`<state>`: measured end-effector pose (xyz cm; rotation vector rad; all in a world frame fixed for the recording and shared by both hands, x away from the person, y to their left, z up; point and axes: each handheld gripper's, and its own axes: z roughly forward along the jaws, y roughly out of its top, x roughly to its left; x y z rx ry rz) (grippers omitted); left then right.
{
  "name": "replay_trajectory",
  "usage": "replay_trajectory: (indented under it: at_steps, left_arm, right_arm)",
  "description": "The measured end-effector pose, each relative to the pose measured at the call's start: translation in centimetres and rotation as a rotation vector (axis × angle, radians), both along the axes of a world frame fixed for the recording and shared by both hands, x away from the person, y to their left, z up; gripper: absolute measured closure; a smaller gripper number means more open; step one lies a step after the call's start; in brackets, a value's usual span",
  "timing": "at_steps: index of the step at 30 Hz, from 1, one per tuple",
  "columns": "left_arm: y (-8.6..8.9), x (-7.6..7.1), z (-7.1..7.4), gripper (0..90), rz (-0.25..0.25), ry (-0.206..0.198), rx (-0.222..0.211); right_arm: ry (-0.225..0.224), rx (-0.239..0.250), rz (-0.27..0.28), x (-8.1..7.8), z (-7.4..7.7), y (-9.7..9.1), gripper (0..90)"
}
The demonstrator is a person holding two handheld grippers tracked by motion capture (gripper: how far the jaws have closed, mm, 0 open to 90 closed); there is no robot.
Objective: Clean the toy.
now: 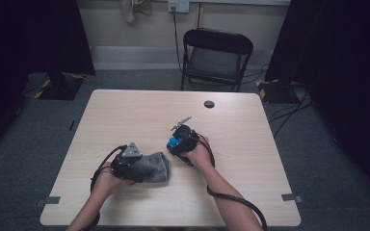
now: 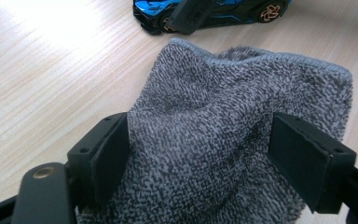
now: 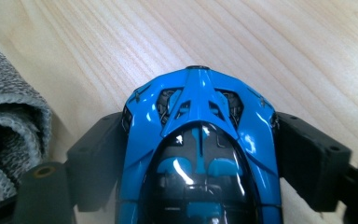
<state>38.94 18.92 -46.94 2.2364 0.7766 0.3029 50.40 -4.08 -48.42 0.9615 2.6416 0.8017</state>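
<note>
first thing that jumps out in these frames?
The glossy blue toy car, set between the jaws of the right hand-held gripper near the middle of the wooden table. Next, the fuzzy grey cloth bunched between the jaws of the left hand-held gripper, just beside the car. Beyond the table stands a black folding chair.

cloth point(image 1: 155, 166) left of toy car point(image 1: 175, 143)
</note>
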Motion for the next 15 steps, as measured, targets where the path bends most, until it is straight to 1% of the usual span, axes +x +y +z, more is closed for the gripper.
replay_trajectory:
  at_steps: [2, 3, 6, 8, 12, 15]
  left_arm:
    - [0.03, 0.03, 0.03, 20.4, 0.001, 0.002, 0.000]
    - [0.04, 0.04, 0.01, 20.4, 0.003, 0.003, -0.004]
    - [0.02, 0.04, -0.03, 20.5, -0.001, 0.009, -0.007]
    - [0.02, 0.05, 0.03, 20.5, 0.000, 0.006, -0.006]
    - [0.09, 0.02, 0.25, 20.6, -0.004, 0.002, -0.007]
    - [0.18, 0.03, 0.38, 20.7, 0.000, -0.002, -0.011]
  right_arm:
    - [0.004, 0.004, 0.003, 0.07, -0.10, 0.04, 20.2]
    - [0.011, 0.011, 0.003, 0.09, -0.09, 0.05, 22.8]
    - [0.010, 0.015, 0.000, 0.07, -0.06, -0.03, 24.0]
    - [0.018, 0.006, -0.006, 0.04, 0.04, 0.00, 24.4]
    - [0.024, 0.001, -0.008, -0.01, 0.11, -0.03, 24.5]
    - [0.030, 0.028, -0.017, -0.17, 0.11, -0.46, 24.6]
